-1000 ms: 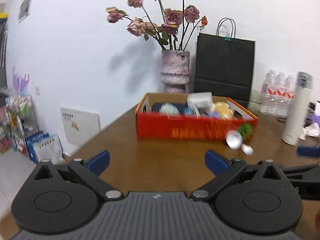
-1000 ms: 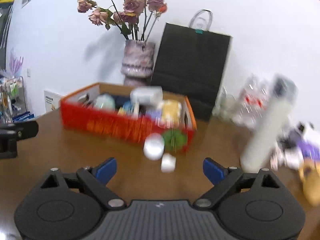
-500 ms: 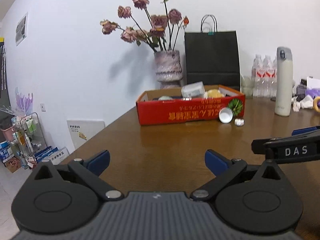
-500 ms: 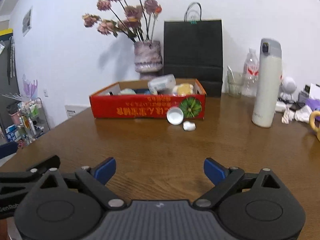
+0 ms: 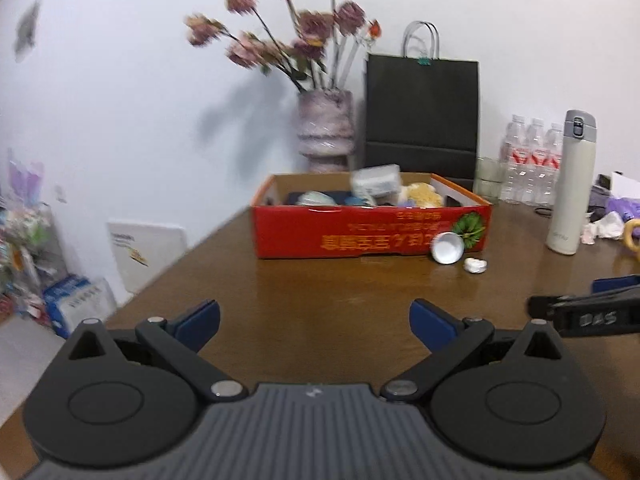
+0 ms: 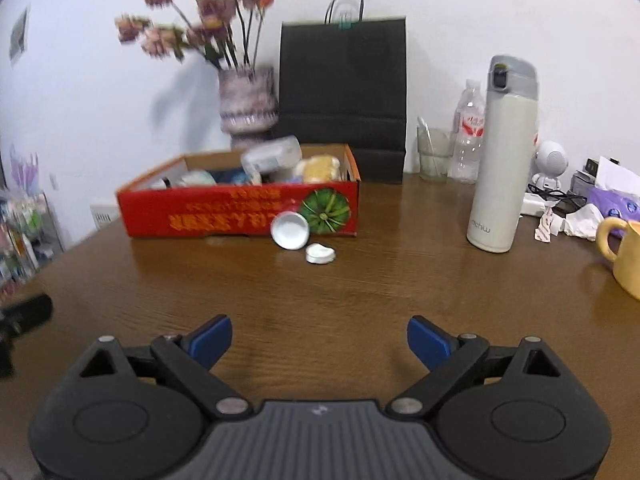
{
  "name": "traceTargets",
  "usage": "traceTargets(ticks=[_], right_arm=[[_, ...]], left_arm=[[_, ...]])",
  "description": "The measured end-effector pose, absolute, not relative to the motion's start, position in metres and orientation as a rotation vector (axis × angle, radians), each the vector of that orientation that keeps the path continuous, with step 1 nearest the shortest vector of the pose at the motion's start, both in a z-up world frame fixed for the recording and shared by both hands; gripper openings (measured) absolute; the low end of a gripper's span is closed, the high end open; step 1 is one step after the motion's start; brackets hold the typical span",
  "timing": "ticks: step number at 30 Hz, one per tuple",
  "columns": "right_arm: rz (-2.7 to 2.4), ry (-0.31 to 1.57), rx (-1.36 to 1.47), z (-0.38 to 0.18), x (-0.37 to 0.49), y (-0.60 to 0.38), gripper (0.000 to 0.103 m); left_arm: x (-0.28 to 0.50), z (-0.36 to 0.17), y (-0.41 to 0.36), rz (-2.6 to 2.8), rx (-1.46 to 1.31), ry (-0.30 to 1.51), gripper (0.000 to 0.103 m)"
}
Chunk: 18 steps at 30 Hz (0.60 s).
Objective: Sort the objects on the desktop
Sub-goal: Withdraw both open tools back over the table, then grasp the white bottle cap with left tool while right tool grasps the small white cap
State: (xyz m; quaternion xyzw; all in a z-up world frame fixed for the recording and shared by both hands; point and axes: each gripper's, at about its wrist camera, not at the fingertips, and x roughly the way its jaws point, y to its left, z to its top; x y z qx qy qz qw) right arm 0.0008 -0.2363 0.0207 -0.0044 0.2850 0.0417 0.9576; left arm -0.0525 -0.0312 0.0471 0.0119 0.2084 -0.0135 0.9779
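Blue-padded and black-armed, the right tool [image 6: 319, 338] fills the bottom of the right wrist view with its fingers spread wide and nothing between them; only bare brown wooden desk [image 6: 360, 300] shows in the gap. The left tool [image 5: 315, 320] sits the same way at the bottom of the left wrist view, spread and empty, with a dark arm of the right tool reaching in at that frame's right edge.

Beyond the right tool, well apart from it and just left of centre in its view, lie the two loose things: a small white oval case [image 6: 320, 253] flat on the desk, and just behind it a round white lid [image 6: 290, 231] tipped up against the front wall of the red cardboard box [image 6: 224, 216]. In the left wrist view the same pair appears right of centre, the case [image 5: 475, 265] near the lid [image 5: 447, 248], both well ahead of the left tool.

Inside the box, in the middle of both frames, several things are already piled: a clear plastic container, something yellow, some pale and blue shapes too blurred to name. So the sorting looks partly done; the lid and the case seem to be what is left, though which other things count I cannot tell.

Farther right in the right wrist view stand a tall cream flask with a grey cap [image 6: 503, 156] and, at the frame edge, a yellow mug [image 6: 622, 248].
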Motion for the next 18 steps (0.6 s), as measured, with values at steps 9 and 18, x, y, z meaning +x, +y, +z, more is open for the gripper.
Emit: traceTargets(ticks=[9, 18], right_arm=[[0.144, 0.646, -0.004, 0.005, 0.117, -0.235, 0.071], [0.146, 0.652, -0.006, -0.009, 0.143, -0.251, 0.026]], left_arm=[[0.056, 0.052, -0.066, -0.158, 0.042, 0.545, 0.103], [0.115, 0.033, -0.104, -0.26, -0.029, 0.6, 0.103]])
